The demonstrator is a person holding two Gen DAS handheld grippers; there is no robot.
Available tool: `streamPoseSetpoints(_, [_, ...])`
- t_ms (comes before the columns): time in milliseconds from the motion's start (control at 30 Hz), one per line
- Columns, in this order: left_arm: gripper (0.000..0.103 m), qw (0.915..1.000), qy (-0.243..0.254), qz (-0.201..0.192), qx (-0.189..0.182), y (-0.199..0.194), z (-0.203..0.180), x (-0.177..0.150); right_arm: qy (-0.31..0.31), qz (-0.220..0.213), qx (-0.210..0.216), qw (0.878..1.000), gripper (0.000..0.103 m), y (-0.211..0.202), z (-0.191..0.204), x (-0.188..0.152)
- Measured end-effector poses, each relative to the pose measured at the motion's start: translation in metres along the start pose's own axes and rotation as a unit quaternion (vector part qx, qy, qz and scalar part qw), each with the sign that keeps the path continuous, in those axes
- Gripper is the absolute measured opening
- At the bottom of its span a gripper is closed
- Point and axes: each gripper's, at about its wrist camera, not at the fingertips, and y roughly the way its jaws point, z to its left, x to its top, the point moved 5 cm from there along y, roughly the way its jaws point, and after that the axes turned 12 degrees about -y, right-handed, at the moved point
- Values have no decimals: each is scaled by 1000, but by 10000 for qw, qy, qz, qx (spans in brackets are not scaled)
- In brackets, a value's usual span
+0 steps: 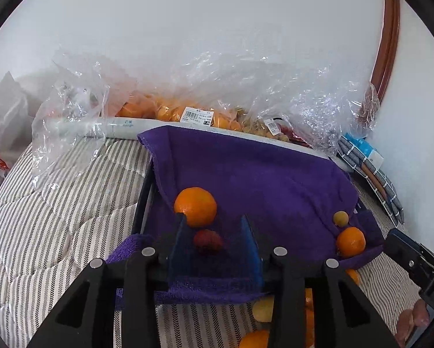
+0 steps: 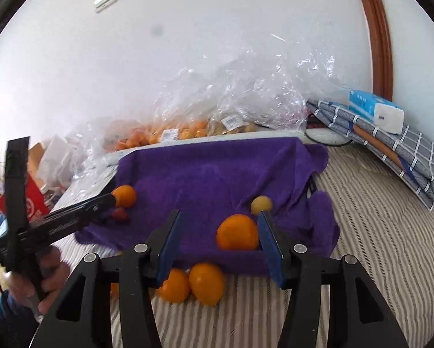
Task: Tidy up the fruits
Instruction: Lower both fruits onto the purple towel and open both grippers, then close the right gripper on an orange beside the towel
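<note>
A purple towel [image 1: 274, 179] lines a black tray on the striped bed. In the left wrist view my left gripper [image 1: 213, 218] stands open over the towel's near left part. A small red fruit [image 1: 208, 240] lies loose between its blue fingers, and an orange [image 1: 195, 206] rests just past the left fingertip. My right gripper [image 2: 219, 212] is open at the towel's [image 2: 211, 174] near right. An orange [image 2: 237, 236] lies on the towel between its fingers, close against the right one and well apart from the left. A small yellow fruit [image 2: 261, 204] sits just beyond that fingertip.
Two orange fruits [image 2: 188, 285] lie on the striped cover in front of the tray. Clear plastic bags of fruit [image 2: 170, 133] are heaped along the white wall behind. Folded plaid cloth [image 2: 390, 150] with a tissue box [image 2: 376, 113] lies at the right. A hand [image 2: 51, 278] holds the left gripper.
</note>
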Motion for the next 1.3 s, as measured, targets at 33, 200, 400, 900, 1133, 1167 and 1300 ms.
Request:
streamPoseSetpoints(33, [37, 10000, 13, -37, -9, -2, 0, -1, 12, -24, 69, 10000, 55, -4, 2, -2])
streamPoseSetpoints(200, [37, 9998, 28, -159, -115, -12, 2, -6, 96, 66, -393, 9992, 66, -19, 1, -12])
streamPoseSetpoints(400, [37, 9997, -135, -158, -117, -23, 15, -15, 505, 446, -266, 9974, 66, -23, -10, -30])
streamPoseSetpoints(900, [37, 9993, -355, 113, -49, -56, 48, -45, 114, 788, 52, 9968, 35, 2, 21, -51])
streamPoseSetpoints(1133, [37, 9990, -271, 334, -147, -49, 41, -49, 286, 943, 202, 9949, 29, 26, 17, -47])
streamPoseSetpoints(1167, [37, 9989, -259, 366, -148, -48, 41, -50, 293, 938, 206, 9949, 30, 27, 17, -46])
streamPoseSetpoints(1300, [37, 9987, -286, 404, -143, -47, 41, -51, 295, 974, 209, 9946, 32, 33, 18, -45])
